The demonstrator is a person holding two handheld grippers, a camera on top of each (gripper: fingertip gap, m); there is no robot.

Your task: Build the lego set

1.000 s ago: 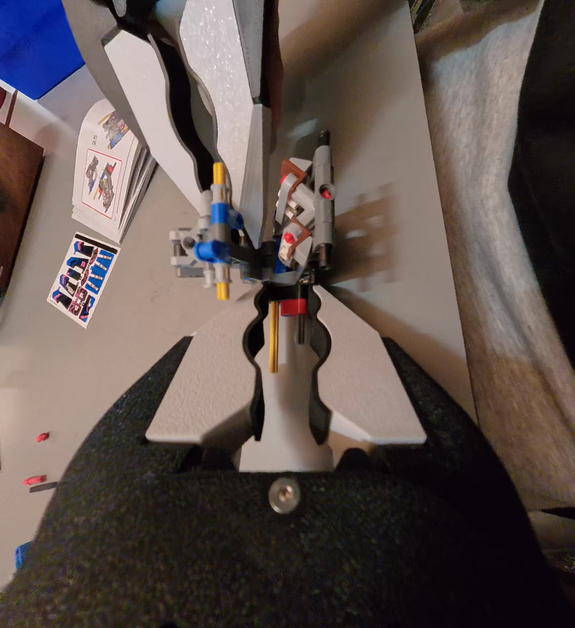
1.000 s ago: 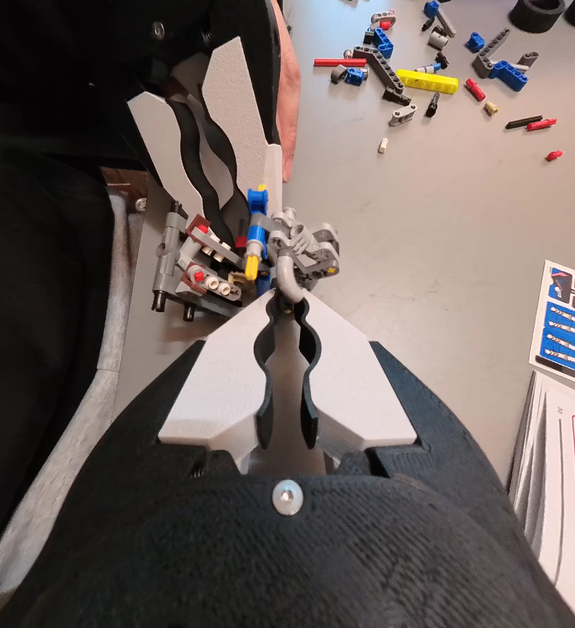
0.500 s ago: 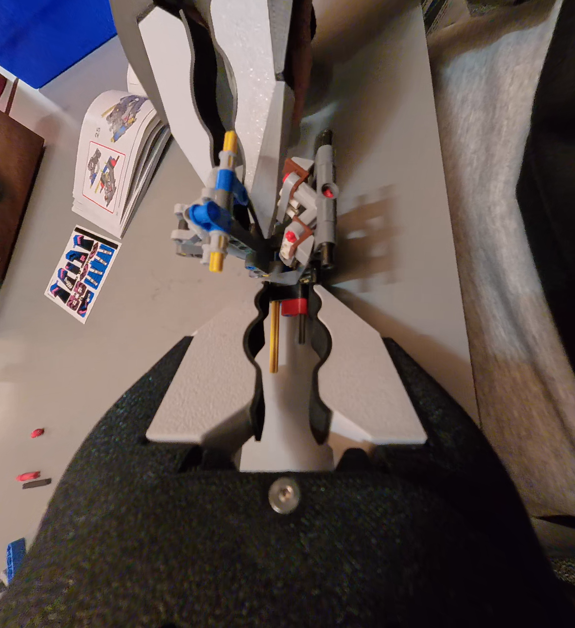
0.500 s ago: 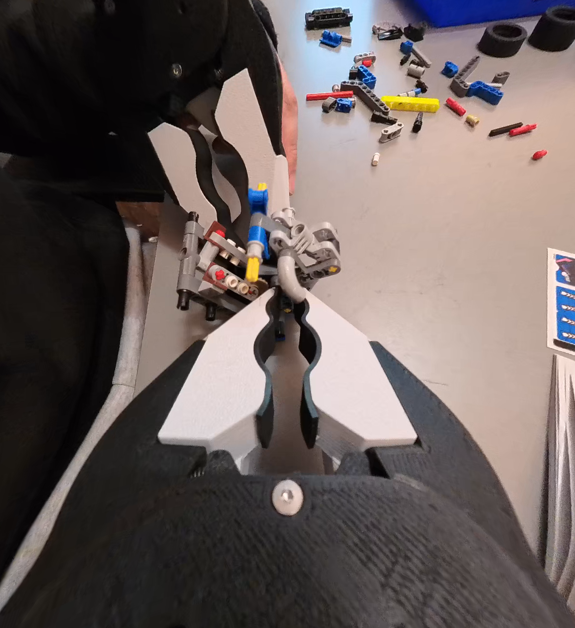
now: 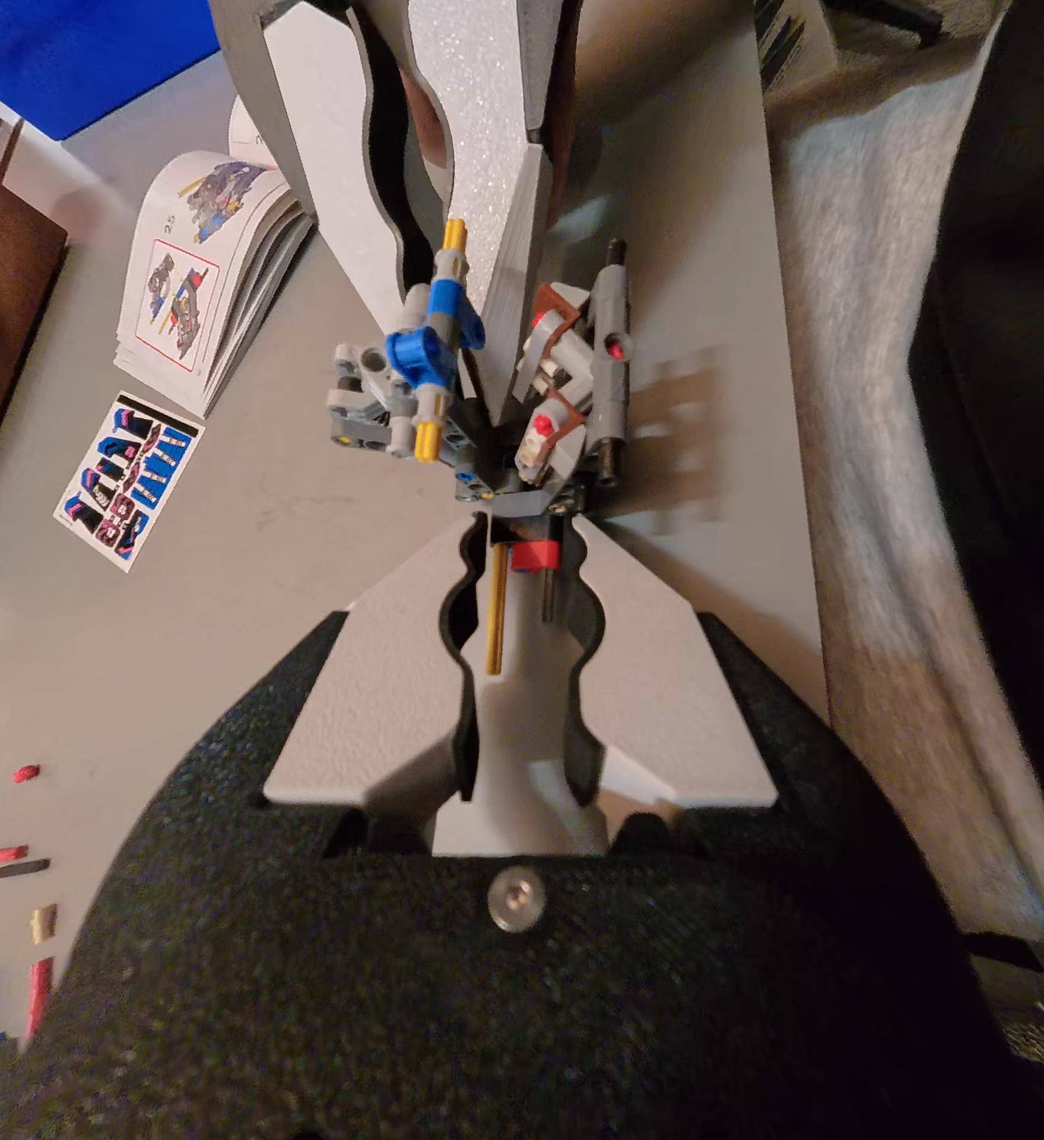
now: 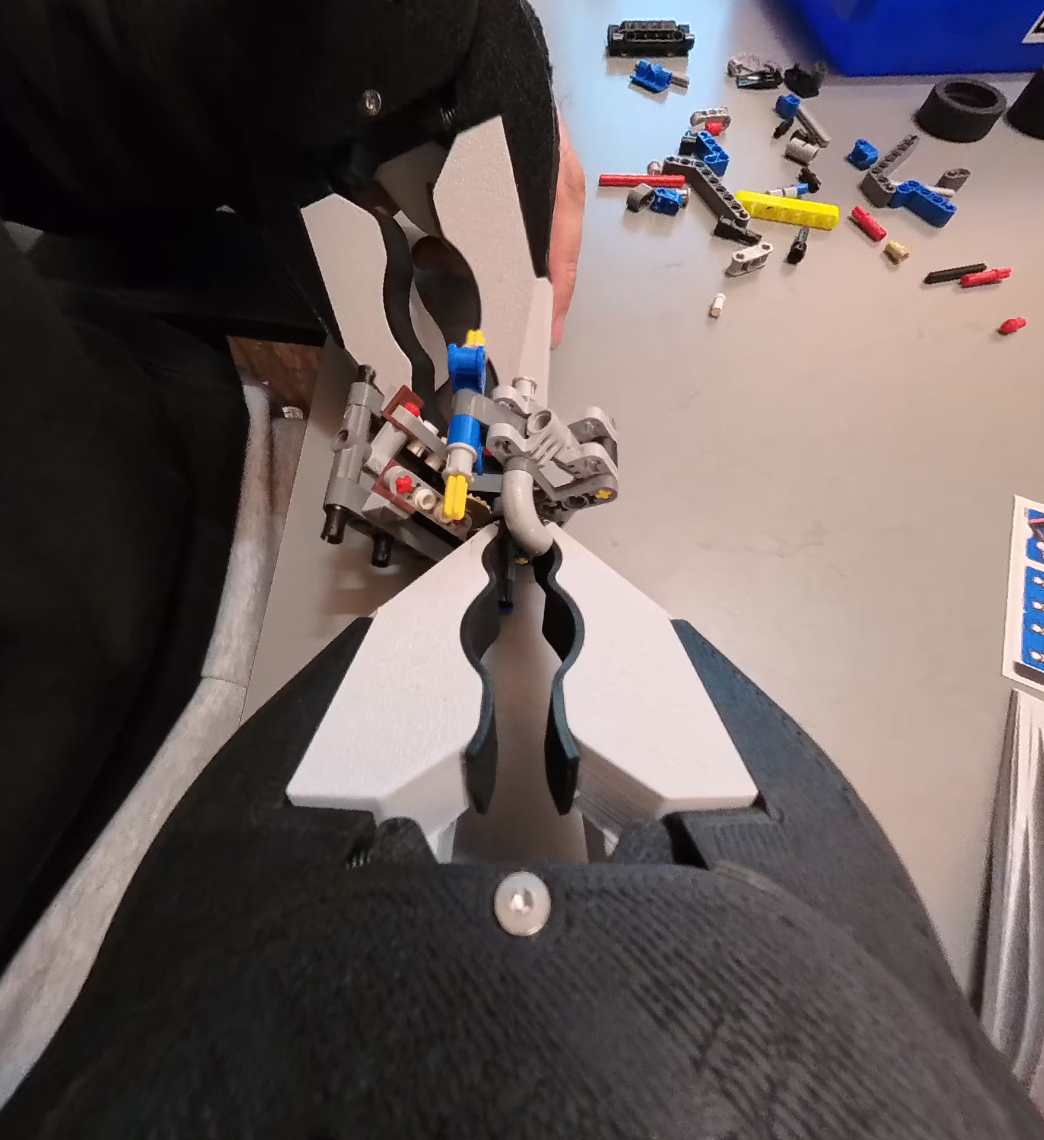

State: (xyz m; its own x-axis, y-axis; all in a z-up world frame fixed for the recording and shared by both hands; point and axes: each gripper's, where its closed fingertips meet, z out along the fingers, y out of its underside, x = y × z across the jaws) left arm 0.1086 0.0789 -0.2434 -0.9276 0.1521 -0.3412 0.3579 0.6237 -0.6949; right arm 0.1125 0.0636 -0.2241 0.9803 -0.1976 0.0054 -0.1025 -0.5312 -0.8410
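A partly built lego assembly (image 5: 562, 382) of grey beams, brown plates, blue connectors and a yellow axle is held above the table edge between both grippers. My left gripper (image 5: 525, 524) is shut on its dark lower end; a long yellow axle and a red piece hang between the jaws. My right gripper (image 6: 519, 546) is shut on the opposite side of the assembly (image 6: 544, 444), by a curved grey tube. In the left wrist view the right gripper's fingers (image 5: 476, 154) reach in from the top. In the right wrist view the left gripper's fingers (image 6: 507, 216) do the same.
An instruction booklet (image 5: 198, 277) and a sticker sheet (image 5: 127, 481) lie on the grey table (image 6: 753, 462). Several loose lego pieces (image 6: 784, 210), two black tyres (image 6: 963, 108) and a blue bin (image 6: 938, 31) sit farther back. A person's lap is beyond the table edge (image 5: 797, 432). The tips of both grippers are at nearly the same place.
The blue-and-yellow end of the assembly has tilted, and the right gripper has swung with it. Both grips have held. More of the far table shows in the right wrist view.
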